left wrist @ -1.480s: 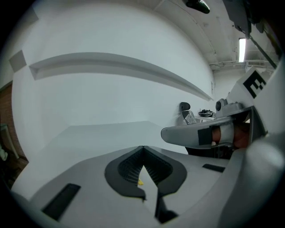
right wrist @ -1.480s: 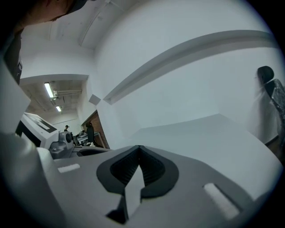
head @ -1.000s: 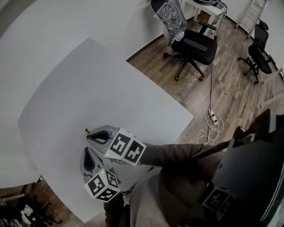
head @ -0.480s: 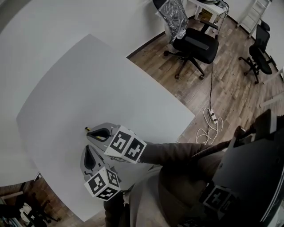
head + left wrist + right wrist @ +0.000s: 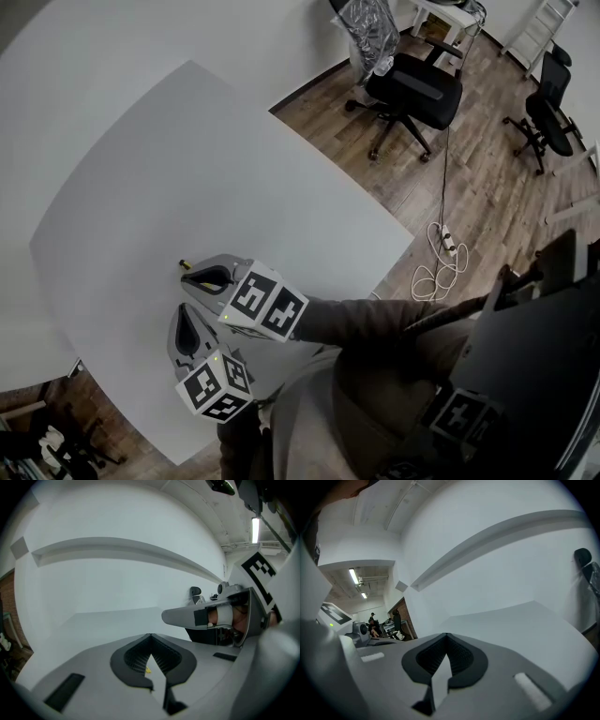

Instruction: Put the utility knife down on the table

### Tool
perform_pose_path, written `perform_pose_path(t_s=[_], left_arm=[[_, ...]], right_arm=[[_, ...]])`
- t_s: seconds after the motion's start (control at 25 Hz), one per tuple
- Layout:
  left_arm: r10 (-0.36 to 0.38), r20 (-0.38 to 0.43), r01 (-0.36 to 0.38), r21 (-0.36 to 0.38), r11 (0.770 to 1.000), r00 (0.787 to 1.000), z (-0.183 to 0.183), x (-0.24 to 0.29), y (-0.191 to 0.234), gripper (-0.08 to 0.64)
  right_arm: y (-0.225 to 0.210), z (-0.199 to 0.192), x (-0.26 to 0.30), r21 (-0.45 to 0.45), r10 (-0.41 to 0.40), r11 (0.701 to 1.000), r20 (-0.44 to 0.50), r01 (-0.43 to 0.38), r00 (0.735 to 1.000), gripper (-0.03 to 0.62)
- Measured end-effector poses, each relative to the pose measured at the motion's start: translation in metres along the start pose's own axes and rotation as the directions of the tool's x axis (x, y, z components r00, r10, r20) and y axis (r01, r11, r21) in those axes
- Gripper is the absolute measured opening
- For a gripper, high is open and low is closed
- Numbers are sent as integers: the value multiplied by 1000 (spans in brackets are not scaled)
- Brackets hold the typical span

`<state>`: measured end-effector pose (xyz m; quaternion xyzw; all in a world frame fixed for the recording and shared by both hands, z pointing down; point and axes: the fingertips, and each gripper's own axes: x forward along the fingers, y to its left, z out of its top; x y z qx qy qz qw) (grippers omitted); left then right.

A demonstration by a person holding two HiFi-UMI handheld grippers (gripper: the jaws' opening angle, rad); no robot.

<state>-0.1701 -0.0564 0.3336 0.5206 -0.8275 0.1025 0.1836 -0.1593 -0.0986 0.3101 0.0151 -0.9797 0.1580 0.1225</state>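
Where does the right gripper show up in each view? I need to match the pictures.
Head view: the right gripper is lower left, just above the left gripper.
Left gripper view: it is at the right side, pointing left.
Right gripper view: its own jaws are at bottom centre.
Shared landmark: the white table.

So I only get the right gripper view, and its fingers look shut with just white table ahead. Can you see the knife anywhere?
Observer: In the head view a small yellow tip, likely the knife, pokes out just past the front of your right gripper.
Operator: Where's my other gripper?
Observer: The left gripper is beside it, nearer the person, above the table.
Operator: Is it holding something?
Observer: Its fingers are together; its own view shows only a yellow speck in the gap between them.
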Motion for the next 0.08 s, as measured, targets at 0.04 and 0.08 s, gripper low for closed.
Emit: perform_pose_path(t_s=[0.04,0.08], left_arm=[[-1,0,1,0,1000,1000,0,0,1,2],[-3,-1,3,-1,1000,1000,0,0,1,3]], right_arm=[[0,0,1,1,-1,1000,-1,1,1000,2],[0,-1,1,1,-3,1000,-2,3,1000,2]])
